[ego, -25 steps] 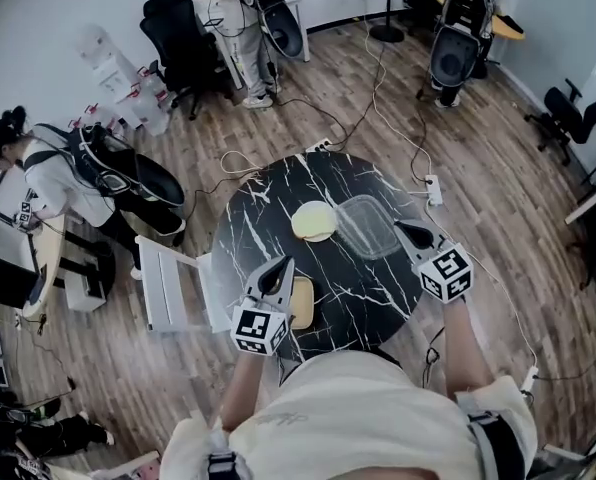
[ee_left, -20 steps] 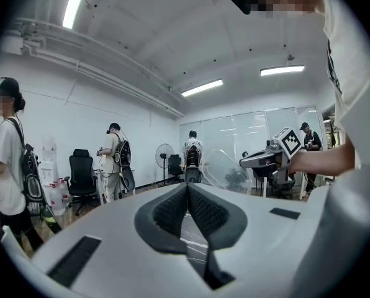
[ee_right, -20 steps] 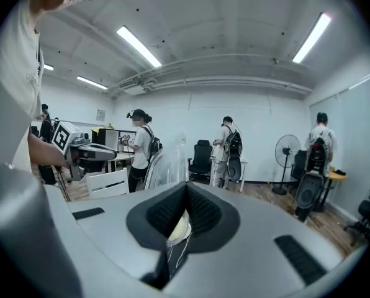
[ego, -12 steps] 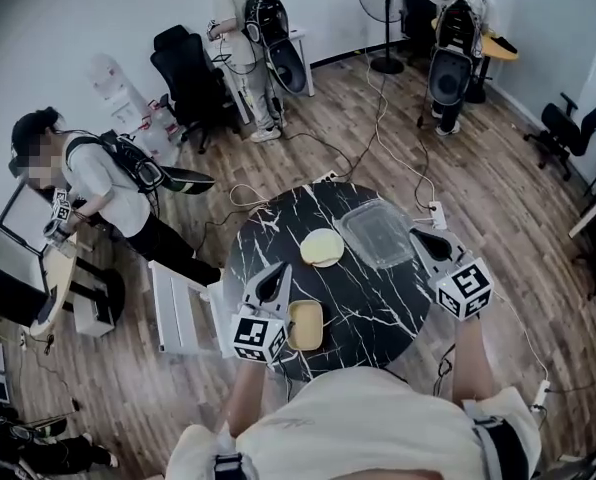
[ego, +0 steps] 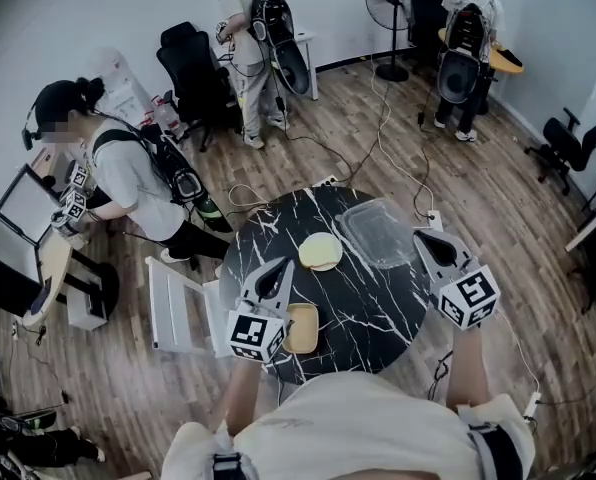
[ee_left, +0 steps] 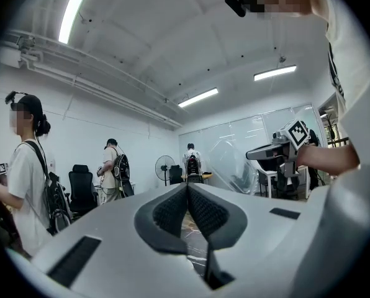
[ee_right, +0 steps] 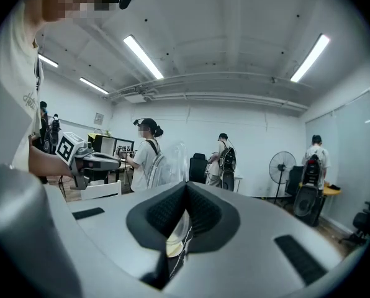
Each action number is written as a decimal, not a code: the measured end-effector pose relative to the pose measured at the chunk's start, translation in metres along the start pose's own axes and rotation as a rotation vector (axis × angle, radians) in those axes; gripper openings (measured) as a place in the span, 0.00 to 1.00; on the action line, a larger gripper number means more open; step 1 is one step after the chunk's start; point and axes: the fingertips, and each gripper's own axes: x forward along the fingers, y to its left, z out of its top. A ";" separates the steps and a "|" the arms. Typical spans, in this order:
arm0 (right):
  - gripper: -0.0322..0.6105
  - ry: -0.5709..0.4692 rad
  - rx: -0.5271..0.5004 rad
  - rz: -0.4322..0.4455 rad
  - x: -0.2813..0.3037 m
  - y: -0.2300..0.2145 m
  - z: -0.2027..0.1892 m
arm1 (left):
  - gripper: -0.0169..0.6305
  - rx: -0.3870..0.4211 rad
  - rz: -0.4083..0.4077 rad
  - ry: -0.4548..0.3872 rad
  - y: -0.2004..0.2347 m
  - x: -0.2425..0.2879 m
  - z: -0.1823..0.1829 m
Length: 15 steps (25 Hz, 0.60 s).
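Nearest the wearer, the left gripper (ego: 281, 265) is held over the near edge of the round black marble table (ego: 363, 303). Its jaws are pressed together, with nothing between them, as is confirmed in the left gripper view (ee_left: 187, 188). A tan tray (ego: 300, 327) lies just beside it on the table, untouched.

The right gripper (ego: 422, 236) is held at the table's right side. Its jaws are likewise closed on nothing (ee_right: 186, 188), though a pale round plate (ee_right: 171, 244) can be glimpsed through the gap below them. A clear box (ego: 376, 232) lies just beside this gripper, towards the far rim, with the plate near it at mid-table.

Should either gripper be lowered with its jaws shut, the tray or box would probably be shoved, not grasped. The box looks light and sits close to the rim, so it could be pushed off the table.

Further off, cables (ego: 378, 118) are strewn over the wooden floor.
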 end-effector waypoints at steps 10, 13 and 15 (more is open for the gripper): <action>0.06 0.004 0.016 -0.010 -0.003 -0.002 -0.005 | 0.05 -0.017 0.016 -0.012 0.007 0.002 -0.004; 0.06 -0.006 -0.002 -0.031 -0.005 -0.001 -0.003 | 0.05 -0.021 0.026 -0.014 0.011 0.000 -0.006; 0.06 -0.015 -0.024 -0.043 -0.007 0.003 0.000 | 0.05 -0.027 0.034 -0.015 0.014 -0.002 -0.008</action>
